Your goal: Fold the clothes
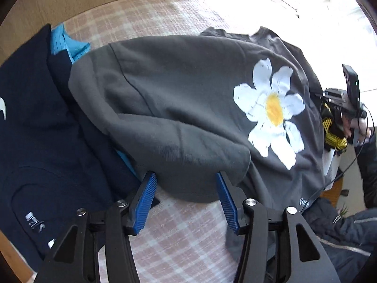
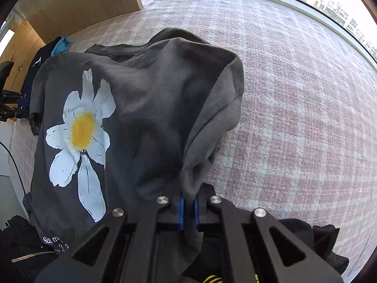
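Grey shirt (image 1: 179, 89) on checked bedcover (image 1: 183, 235)

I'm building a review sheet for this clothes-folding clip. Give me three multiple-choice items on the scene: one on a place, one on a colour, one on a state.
1. Where does the navy garment lie in the left wrist view?
A. left of the grey T-shirt
B. on top of the flower print
C. between the right gripper's jaws

2. What colour is the centre of the flower print?
A. red
B. yellow
C. blue

3. How does the right gripper stand?
A. wide open over the bedspread
B. shut on the grey T-shirt
C. shut on a blue garment

Answers: 1 A, navy cloth fills the left side beside the grey one. 2 B, a yellow disc among white petals. 3 B, grey cloth is pinched between its nearly closed blue pads.
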A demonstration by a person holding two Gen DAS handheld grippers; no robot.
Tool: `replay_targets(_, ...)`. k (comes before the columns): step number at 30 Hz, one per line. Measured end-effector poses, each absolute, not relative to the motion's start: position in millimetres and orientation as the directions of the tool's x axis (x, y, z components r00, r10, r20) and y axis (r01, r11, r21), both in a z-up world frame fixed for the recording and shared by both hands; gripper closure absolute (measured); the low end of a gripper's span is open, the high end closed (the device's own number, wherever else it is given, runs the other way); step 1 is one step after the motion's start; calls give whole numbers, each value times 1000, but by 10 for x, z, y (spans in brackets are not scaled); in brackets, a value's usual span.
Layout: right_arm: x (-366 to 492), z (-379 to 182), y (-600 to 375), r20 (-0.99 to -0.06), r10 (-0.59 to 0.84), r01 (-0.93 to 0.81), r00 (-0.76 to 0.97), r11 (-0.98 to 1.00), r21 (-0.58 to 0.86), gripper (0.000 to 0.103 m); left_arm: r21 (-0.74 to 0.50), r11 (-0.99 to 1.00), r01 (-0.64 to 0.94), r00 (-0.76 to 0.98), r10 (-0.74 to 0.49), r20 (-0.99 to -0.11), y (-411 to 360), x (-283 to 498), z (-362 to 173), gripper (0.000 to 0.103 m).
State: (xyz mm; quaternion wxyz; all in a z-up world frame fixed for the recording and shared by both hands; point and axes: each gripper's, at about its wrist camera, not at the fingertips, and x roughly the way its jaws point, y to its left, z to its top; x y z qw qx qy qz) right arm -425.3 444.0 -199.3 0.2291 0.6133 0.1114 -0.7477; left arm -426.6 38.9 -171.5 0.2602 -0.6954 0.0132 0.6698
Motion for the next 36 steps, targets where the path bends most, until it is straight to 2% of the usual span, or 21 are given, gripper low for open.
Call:
replay_targets(2,-4221,-1964,4410,-970,-174,487,-171,-870,71,97,-314,-882,-352,67,311,-948,419,-4282,-1784,57)
replay_targets(4,-4186,-1934,4407,-967,-160,478,-196,-877,48,97,-264,-897,-354,20,274,-961,459,-4282,-1841,86)
replay_targets(6,-4161,-1895,4446,-962,-169,453,-212,-890,57,97,-247,-896,-369,-13,270,-963,460,-4211,-1825,101)
replay_targets(12,-4112,-1686,4690,-941,-172,367,-292,-928,56,99,-274,-905,-325,-118,326,-938,147,-3883,-1499,101)
replay_targets(19,-4327,-1132,4872,-907,-86,274,-413,-961,-33,100,-162,-943,-291,-255,240,-937,-316,-3710,-961,103)
replay_targets(20,-4367,-1111,4864,-914,-63,278,-400,-959,-56,100,-121,-946,-300,-254,202,-946,-342,-3698,-936,103)
replay_targets(23,-4452,-1376,4808,-979,18,374,-205,-923,-95,90,18,-945,-325,-234,62,-970,-414,-3693,-924,103)
replay_targets(25,-4455,-1386,4877,-981,32,401,-189,-910,-107,90,30,-935,-353,-239,59,-969,-395,-3692,-822,103)
replay_targets(27,-4485,-1360,4939,-983,26,423,-184,-900,-103,89,21,-916,-401,-255,89,-963,-213,-3749,-698,101)
replay_targets(32,-4992,-1081,4681,-950,-213,506,-229,-860,71,84,-24,-827,-562,-225,180,-958,598,-4218,-609,101)
replay_targets(33,-5090,-1094,4536,-947,-213,545,-240,-837,50,83,-18,-802,-598,-219,185,-958,809,-4324,-641,99)
replay_targets(36,-5322,-1283,4127,-955,-151,655,-254,-753,-55,78,6,-711,-703,-194,183,-964,1417,-4620,-810,84)
